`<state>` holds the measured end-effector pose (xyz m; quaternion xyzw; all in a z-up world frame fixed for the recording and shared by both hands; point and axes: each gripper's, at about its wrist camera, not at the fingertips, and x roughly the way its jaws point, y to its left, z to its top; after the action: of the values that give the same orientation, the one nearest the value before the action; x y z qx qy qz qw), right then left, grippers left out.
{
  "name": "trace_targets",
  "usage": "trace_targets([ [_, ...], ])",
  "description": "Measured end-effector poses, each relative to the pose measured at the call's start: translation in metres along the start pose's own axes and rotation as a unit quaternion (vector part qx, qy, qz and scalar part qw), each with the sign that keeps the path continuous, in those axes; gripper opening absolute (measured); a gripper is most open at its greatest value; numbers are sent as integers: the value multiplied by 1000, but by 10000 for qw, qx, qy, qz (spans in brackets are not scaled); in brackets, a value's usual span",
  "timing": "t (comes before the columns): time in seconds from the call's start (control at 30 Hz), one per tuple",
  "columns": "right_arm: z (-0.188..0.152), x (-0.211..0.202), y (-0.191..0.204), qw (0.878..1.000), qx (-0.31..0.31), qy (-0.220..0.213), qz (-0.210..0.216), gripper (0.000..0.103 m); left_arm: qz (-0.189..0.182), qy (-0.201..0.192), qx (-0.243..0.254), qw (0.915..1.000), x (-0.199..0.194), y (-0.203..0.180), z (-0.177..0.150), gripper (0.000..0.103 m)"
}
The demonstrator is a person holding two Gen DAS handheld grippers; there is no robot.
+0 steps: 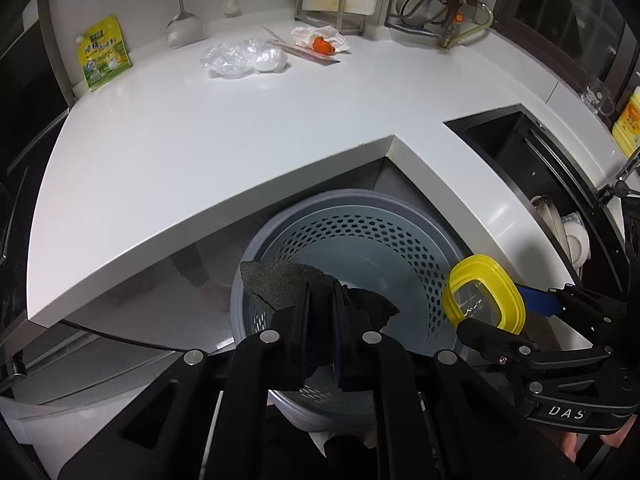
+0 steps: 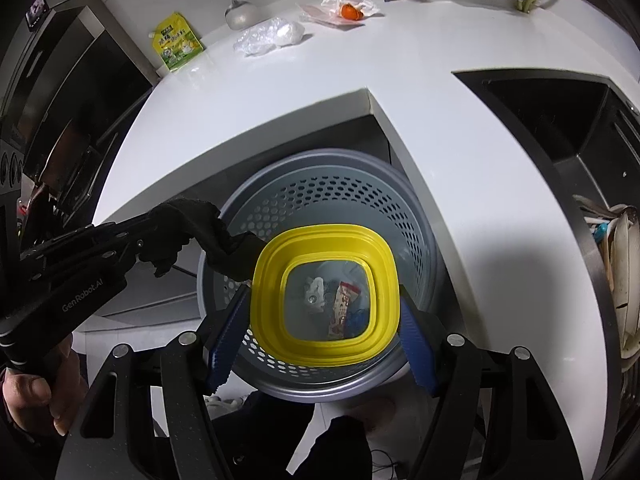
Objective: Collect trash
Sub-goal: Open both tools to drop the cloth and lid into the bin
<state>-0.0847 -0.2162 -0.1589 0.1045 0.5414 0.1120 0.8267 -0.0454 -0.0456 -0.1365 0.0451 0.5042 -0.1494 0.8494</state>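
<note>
A round grey perforated bin stands on the floor in the counter's inner corner. My left gripper is shut on a ragged dark grey scouring-pad scrap, held over the bin's near left rim. My right gripper is shut on a square yellow-rimmed clear container, with its blue pads pressed on two opposite sides, straight above the bin. Through the clear middle I see wrappers lying in the bin. From the left wrist, the yellow container hangs at the bin's right edge. From the right wrist, the scrap sits at left.
On the white counter lie a crumpled clear plastic bag, a tissue with orange peel and a green-yellow pouch. A dark sink with dishes is at right. A hand grips the left tool.
</note>
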Motion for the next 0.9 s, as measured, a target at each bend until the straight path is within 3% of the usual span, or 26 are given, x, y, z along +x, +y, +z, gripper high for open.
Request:
trace_targets([
  [0.73, -5, 18, -5, 9995, 1, 293, 87, 70, 137, 276, -105, 9995, 14, 2, -6, 13],
  [0.77, -5, 19, -6, 9995, 2, 312, 71, 70, 150, 265, -114, 9995, 13, 3, -5, 15],
  [0.83, -4, 20, -6, 9995, 13, 322, 54, 72, 190, 198, -129, 9995, 11, 4, -4, 37],
  [0.9, -3, 20, -7, 9995, 26, 319, 42, 72, 214, 96, -161, 9996, 8, 5, -3, 51],
])
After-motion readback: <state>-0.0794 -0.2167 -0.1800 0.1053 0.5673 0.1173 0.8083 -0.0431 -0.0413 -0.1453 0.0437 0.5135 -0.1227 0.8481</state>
